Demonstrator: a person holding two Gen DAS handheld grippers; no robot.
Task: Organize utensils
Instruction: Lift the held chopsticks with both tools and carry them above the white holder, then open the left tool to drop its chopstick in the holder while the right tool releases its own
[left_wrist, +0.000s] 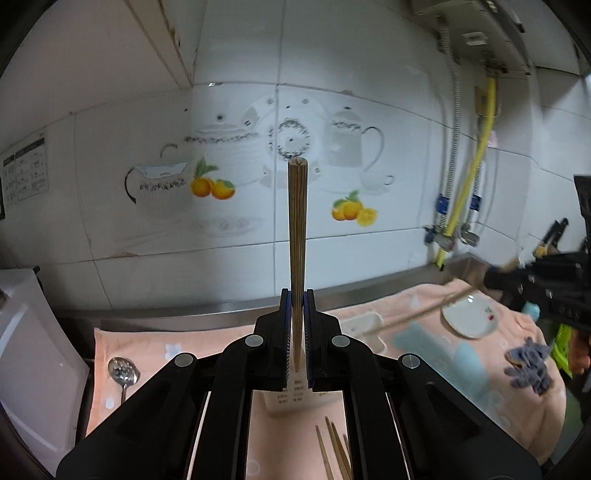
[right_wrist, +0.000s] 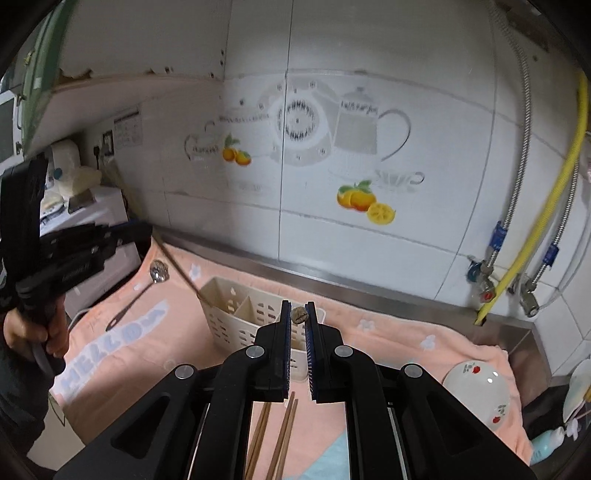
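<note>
My left gripper (left_wrist: 297, 295) is shut on a wooden chopstick (left_wrist: 297, 221) that stands upright above the white utensil caddy (left_wrist: 364, 320). In the right wrist view that chopstick (right_wrist: 177, 266) slants down with its tip in the caddy (right_wrist: 240, 314). My right gripper (right_wrist: 298, 308) is shut on another chopstick (right_wrist: 299, 315), seen end-on; in the left wrist view it (left_wrist: 417, 314) points toward the caddy. Several loose chopsticks (right_wrist: 275, 439) lie on the pink towel (right_wrist: 129, 362) below my right gripper. A metal slotted spoon (right_wrist: 147, 288) lies on the towel left of the caddy.
A white bowl with cherry print (right_wrist: 480, 391) sits on the towel at the right. A grey rag (left_wrist: 528, 363) lies near the towel's right edge. The tiled wall (right_wrist: 332, 221) is close behind. Hoses and valves (right_wrist: 517, 258) stand at the right. A white appliance (left_wrist: 29, 350) stands at the left.
</note>
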